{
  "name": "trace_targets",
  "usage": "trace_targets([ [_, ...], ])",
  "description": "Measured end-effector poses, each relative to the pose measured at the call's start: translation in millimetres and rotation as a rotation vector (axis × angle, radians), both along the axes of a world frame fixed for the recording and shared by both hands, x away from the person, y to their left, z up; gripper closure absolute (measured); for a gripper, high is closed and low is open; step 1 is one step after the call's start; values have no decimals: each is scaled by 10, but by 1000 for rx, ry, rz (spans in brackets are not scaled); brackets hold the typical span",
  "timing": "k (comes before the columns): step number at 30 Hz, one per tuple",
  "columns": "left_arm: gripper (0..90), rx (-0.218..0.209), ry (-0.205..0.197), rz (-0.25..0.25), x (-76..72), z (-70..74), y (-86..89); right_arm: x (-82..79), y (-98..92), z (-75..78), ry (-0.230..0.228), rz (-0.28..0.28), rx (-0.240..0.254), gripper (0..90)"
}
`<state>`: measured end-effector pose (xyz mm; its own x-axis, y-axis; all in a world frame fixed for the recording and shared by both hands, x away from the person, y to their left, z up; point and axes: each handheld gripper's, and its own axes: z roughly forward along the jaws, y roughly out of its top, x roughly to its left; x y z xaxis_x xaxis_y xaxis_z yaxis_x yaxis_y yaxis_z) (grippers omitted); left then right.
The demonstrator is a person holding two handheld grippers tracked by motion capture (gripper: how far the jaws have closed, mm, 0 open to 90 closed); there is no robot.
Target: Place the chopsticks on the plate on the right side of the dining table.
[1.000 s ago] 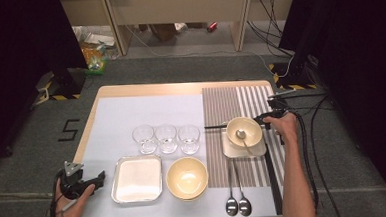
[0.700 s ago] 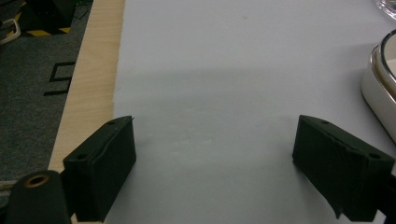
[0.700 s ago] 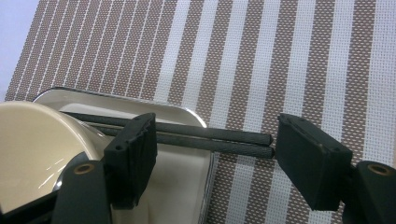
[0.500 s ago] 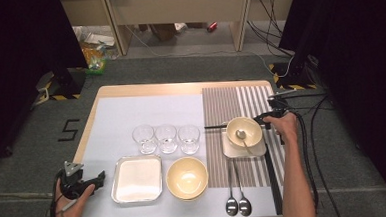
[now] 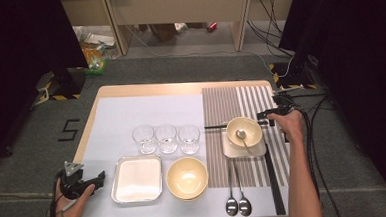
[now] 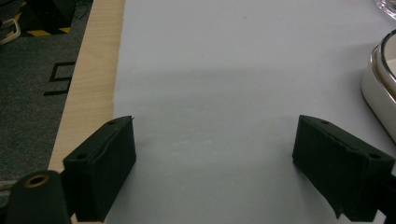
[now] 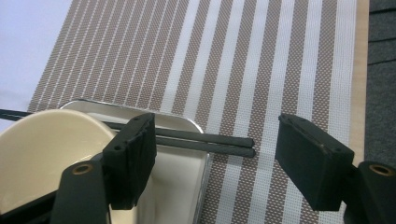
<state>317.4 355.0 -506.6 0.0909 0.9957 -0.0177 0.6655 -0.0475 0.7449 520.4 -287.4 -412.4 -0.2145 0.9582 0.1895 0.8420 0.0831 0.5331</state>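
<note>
A pair of black chopsticks (image 5: 222, 126) (image 7: 210, 141) lies across the rim of a small square metal tray (image 5: 257, 150) (image 7: 187, 126), behind the cream bowl (image 5: 249, 125) (image 7: 42, 149) that stands in it. A spoon (image 5: 242, 137) rests in that bowl. My right gripper (image 5: 265, 118) (image 7: 217, 123) hangs open just over the chopsticks' right ends. They lie between its jaws, and the pads do not touch them. My left gripper (image 5: 100, 179) (image 6: 215, 126) rests open at the table's front left over the white mat (image 6: 224, 70), with nothing between its jaws.
Three glasses (image 5: 166, 138) stand in a row mid-table. A larger metal tray (image 5: 137, 179) (image 6: 380, 88) and a yellow bowl (image 5: 187, 178) sit in front of them. Two spoons (image 5: 237, 204) lie on the striped placemat (image 5: 240, 98) near the front edge.
</note>
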Motion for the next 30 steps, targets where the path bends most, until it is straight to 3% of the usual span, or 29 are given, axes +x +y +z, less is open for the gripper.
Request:
trace_targets([
  [30,123,0,0,1,1,-1,0,-253,331,393,-106,78,1,289],
])
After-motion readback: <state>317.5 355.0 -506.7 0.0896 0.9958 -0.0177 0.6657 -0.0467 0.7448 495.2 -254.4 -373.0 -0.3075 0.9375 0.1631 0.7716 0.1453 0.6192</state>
